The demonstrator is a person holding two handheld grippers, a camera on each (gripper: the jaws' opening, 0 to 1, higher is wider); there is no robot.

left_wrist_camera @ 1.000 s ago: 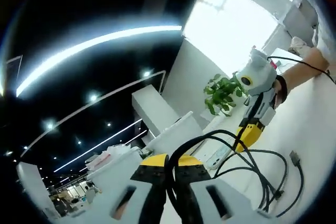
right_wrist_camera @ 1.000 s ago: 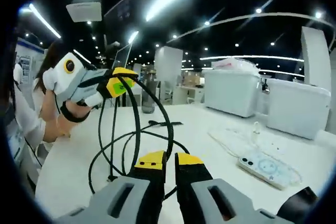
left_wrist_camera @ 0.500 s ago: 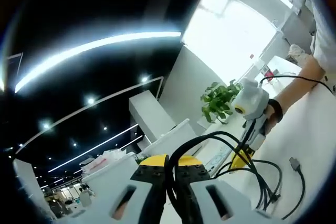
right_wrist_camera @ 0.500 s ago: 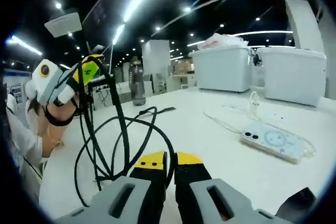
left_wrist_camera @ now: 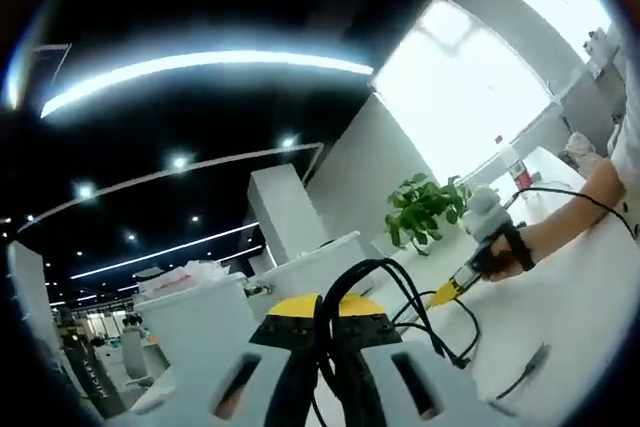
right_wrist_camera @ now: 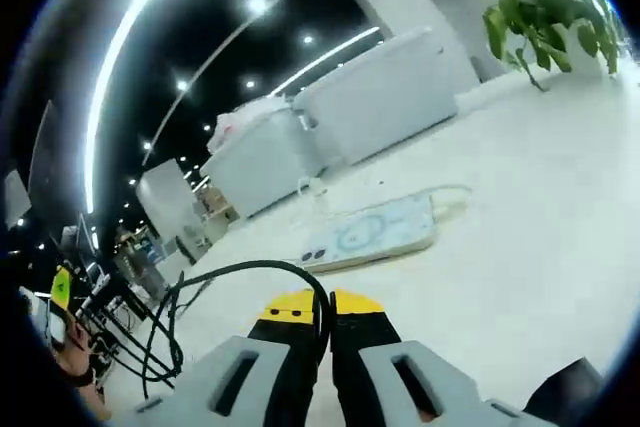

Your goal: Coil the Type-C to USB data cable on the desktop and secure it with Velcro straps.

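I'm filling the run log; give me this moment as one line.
left gripper: shut on cable | right gripper: shut on cable | phone: on desk | strap: not on

In my left gripper view, my left gripper (left_wrist_camera: 318,305) rises from the bottom centre, its yellow-tipped jaws pressed together on the black cable (left_wrist_camera: 345,282). At centre right of that frame I see my right gripper (left_wrist_camera: 445,293), small, held in my right hand (left_wrist_camera: 503,257), with the forearm running out to the right edge.

In my right gripper view, the right gripper (right_wrist_camera: 320,303) sits at bottom centre, jaws clamped on the cable (right_wrist_camera: 250,269). My left gripper (right_wrist_camera: 62,288) shows at the far lower left edge.
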